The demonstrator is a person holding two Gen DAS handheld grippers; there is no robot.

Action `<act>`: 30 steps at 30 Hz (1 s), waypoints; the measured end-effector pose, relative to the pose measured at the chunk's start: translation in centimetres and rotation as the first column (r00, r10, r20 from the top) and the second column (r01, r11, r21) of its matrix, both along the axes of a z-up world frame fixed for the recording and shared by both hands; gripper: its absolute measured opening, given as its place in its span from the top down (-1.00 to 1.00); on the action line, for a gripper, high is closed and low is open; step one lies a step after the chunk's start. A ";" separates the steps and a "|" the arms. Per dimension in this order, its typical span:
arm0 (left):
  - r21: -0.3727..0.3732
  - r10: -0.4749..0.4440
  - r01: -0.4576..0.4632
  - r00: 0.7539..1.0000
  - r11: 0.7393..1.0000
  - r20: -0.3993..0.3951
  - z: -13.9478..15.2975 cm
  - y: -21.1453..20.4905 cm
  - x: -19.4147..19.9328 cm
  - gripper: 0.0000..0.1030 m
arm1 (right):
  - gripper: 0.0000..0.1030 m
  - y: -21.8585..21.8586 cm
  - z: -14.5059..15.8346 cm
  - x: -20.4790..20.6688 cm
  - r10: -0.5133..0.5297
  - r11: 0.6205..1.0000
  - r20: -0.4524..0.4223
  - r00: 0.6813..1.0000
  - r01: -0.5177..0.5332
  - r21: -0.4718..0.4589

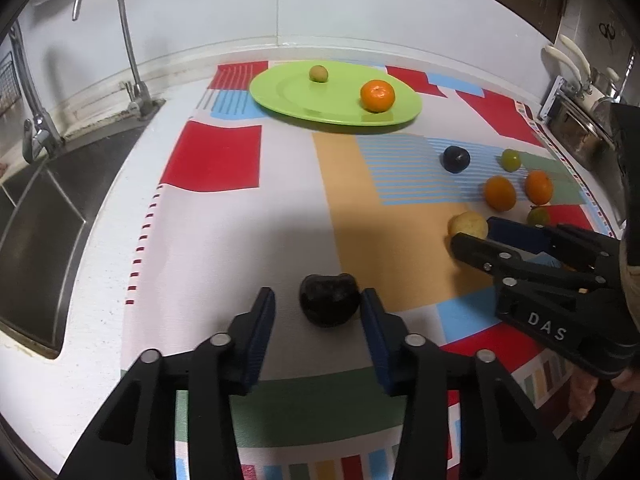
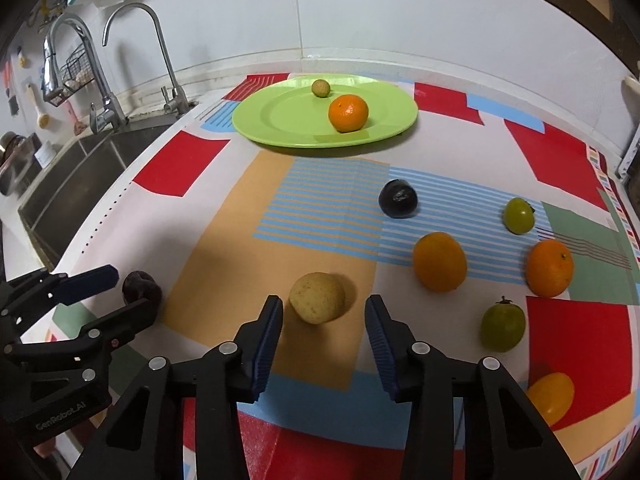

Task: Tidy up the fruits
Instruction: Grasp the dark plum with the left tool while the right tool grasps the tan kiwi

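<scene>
A green plate (image 1: 280, 96) (image 2: 280, 120) at the back holds a mandarin (image 1: 377, 95) (image 2: 348, 113) and a small yellow-green fruit (image 1: 318, 73) (image 2: 321, 88). My left gripper (image 1: 318, 306) (image 2: 130, 286) is open, its jaws on either side of a dark red fruit (image 1: 329, 299) (image 2: 140, 286) lying on the mat. My right gripper (image 2: 324, 312) (image 1: 474, 228) is open around a pale yellow fruit (image 2: 317, 297) (image 1: 468, 223). On the mat to the right lie a dark plum (image 2: 398, 198) (image 1: 455, 159), two oranges (image 2: 439, 261) (image 2: 549, 267), two green fruits (image 2: 518, 215) (image 2: 502, 327) and a yellow fruit (image 2: 552, 398).
A steel sink (image 1: 36, 232) (image 2: 80, 184) with taps (image 1: 132, 60) lies to the left of the colourful mat (image 1: 224, 220). A dish rack with utensils (image 1: 576, 92) stands at the far right. A white tiled wall runs behind the counter.
</scene>
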State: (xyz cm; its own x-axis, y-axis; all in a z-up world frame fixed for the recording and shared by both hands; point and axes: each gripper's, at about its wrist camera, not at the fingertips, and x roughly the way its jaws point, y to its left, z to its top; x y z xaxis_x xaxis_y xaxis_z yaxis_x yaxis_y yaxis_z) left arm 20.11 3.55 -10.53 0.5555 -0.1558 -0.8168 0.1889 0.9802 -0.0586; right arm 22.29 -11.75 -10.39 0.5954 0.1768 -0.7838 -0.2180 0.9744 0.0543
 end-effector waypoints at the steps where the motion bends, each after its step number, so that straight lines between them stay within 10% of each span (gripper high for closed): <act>1: 0.001 -0.003 0.003 1.000 1.000 -0.001 0.0 -0.1 0.0 0.34 | 0.20 0.1 0.0 0.1 0.002 1.000 -0.001 1.000 -0.002 0.000; 30: 0.014 -0.048 0.047 0.993 0.999 0.103 4.2 -1.4 -2.0 0.40 | 0.40 -0.2 3.4 -1.9 0.041 0.997 0.057 0.997 -0.045 0.056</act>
